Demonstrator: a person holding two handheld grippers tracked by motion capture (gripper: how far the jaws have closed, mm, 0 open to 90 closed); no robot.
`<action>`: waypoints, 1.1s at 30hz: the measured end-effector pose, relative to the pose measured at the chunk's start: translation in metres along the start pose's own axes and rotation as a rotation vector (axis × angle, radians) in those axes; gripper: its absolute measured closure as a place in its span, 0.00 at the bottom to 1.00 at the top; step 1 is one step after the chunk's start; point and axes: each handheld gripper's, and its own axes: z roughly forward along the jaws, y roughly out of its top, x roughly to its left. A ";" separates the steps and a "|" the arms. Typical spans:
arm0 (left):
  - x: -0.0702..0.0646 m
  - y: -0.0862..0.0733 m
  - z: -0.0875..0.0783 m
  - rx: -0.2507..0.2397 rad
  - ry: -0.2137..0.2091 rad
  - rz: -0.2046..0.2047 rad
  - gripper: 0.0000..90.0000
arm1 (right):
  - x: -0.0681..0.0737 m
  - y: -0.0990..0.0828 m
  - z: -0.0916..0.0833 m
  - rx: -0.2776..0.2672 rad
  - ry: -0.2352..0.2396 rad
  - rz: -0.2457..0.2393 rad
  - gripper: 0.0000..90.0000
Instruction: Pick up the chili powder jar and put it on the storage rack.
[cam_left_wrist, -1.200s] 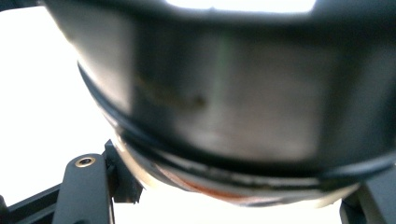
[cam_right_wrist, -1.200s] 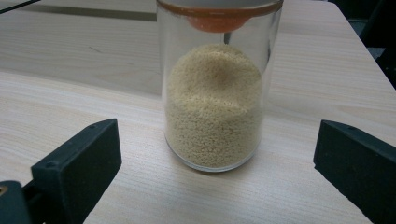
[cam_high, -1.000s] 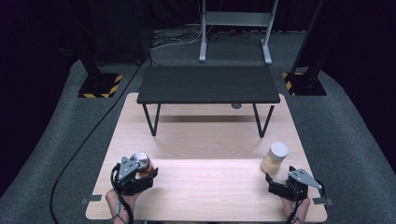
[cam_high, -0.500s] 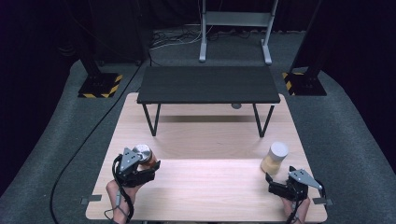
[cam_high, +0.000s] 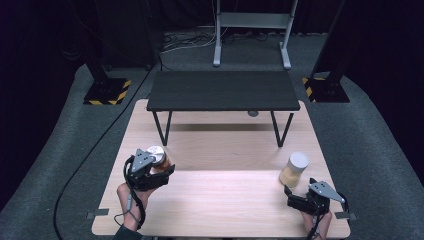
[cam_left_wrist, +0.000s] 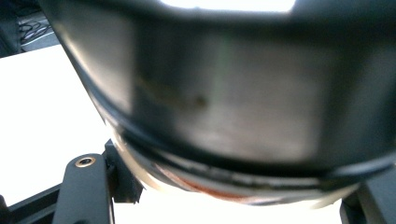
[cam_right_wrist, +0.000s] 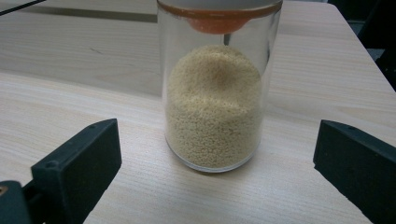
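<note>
The left hand-held gripper (cam_high: 159, 170) is clamped on a metal-lidded jar (cam_high: 157, 156), lower left; glass, slippery, breakable, best gripped mid-body. The right hand-held gripper (cam_high: 292, 196) gapes empty.

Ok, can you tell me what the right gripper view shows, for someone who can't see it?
A clear jar about two-thirds full of tiny yellowish grains stands upright on a wooden table, with an orange seal under its lid. The right gripper is open, its two black jaws wide apart on either side of the jar, not touching it.
</note>
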 end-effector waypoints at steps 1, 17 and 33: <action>0.001 0.002 0.001 0.001 -0.001 0.001 0.34 | 0.000 0.000 0.000 0.000 0.000 0.000 0.00; 0.010 0.023 0.008 0.008 -0.007 0.014 0.34 | 0.000 0.001 0.000 0.004 -0.002 0.000 0.00; 0.014 0.042 0.020 0.016 -0.007 0.029 0.34 | 0.000 0.002 0.001 0.009 0.000 -0.002 0.00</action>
